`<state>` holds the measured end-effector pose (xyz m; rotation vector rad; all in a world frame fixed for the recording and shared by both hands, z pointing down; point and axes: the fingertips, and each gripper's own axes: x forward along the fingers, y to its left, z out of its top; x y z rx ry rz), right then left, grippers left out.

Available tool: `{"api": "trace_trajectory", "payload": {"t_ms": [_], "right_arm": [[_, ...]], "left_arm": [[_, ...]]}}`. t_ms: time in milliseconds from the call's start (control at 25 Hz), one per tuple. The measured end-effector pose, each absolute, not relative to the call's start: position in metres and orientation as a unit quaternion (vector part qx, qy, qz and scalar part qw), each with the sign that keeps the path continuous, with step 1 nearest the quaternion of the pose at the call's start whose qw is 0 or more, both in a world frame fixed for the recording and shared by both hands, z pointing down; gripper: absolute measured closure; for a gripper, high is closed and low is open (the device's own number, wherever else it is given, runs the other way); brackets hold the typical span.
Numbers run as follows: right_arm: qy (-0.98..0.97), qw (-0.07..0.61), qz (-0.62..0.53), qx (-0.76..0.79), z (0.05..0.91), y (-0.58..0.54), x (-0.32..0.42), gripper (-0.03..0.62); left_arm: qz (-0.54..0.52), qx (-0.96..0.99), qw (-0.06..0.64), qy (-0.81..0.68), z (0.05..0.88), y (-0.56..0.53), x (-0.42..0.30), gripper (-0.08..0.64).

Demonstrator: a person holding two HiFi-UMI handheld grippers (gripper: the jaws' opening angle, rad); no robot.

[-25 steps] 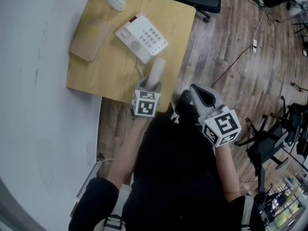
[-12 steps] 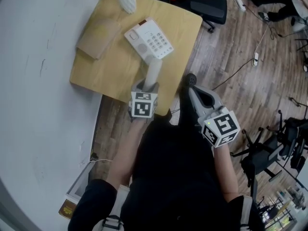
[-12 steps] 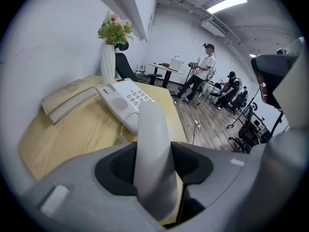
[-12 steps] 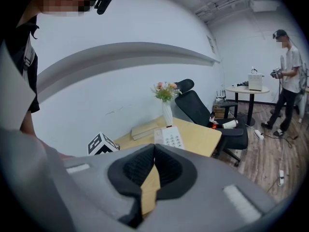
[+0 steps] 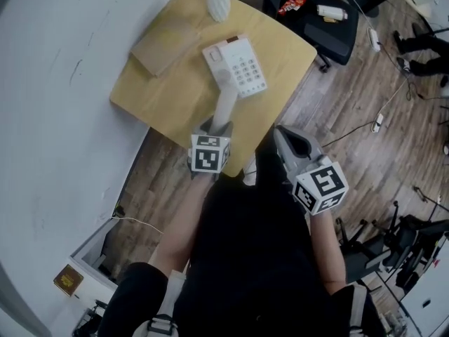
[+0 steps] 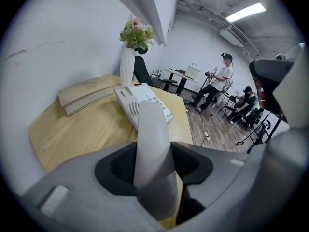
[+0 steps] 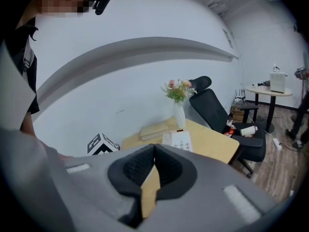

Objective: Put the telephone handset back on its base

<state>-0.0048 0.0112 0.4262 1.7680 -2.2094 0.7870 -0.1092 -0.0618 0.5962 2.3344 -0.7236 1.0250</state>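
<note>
Left gripper view, grip: the left gripper [image 6: 153, 164] presses both pads on the white handset [image 6: 152, 144] near its lower end. The long body therefore sticks out forward and can be steered like a pointer toward the phone.
Right gripper: the right gripper [image 7: 153, 149] has its jaws closed together on nothing. In the head view it hangs by the person's body, off to the right of the table edge. One gripper is enough for this job, so it is held out of the way.
Handset position: raised above the near part of the table [image 5: 154, 97], with its far tip at the near edge of the base [image 5: 237, 65]. From overhead it is not plain whether the tip touches the base or only hovers over it.
Base: lies flat on the table, with the keypad at the right and a bare strip with the speaker grille at the left. The handset must line up with that left strip before it goes down.
Task state: handset not yet seated.
Further back: a book [image 5: 165, 44] lies left of the base and a white vase [image 5: 219, 4] of flowers stands beyond it. Both are apart from the base and out of the handset's path.
</note>
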Motion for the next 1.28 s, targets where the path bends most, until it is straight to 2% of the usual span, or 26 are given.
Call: {"api": "trace_trajectory", "payload": {"t_ms": [440,1280], "right_arm": [[-0.809,0.125,0.263,0.51,0.425,-0.033,0.027,0.589],[-0.868,0.171,0.249,0.395,0.442,-0.095,0.088,0.589]], "left_arm": [[0.349,0.812,0.289,-0.368,0.591,-0.086,-0.096,0.337],[0.28,0.741,0.332,-0.513,0.608,-0.152,-0.058,0.337]]}}
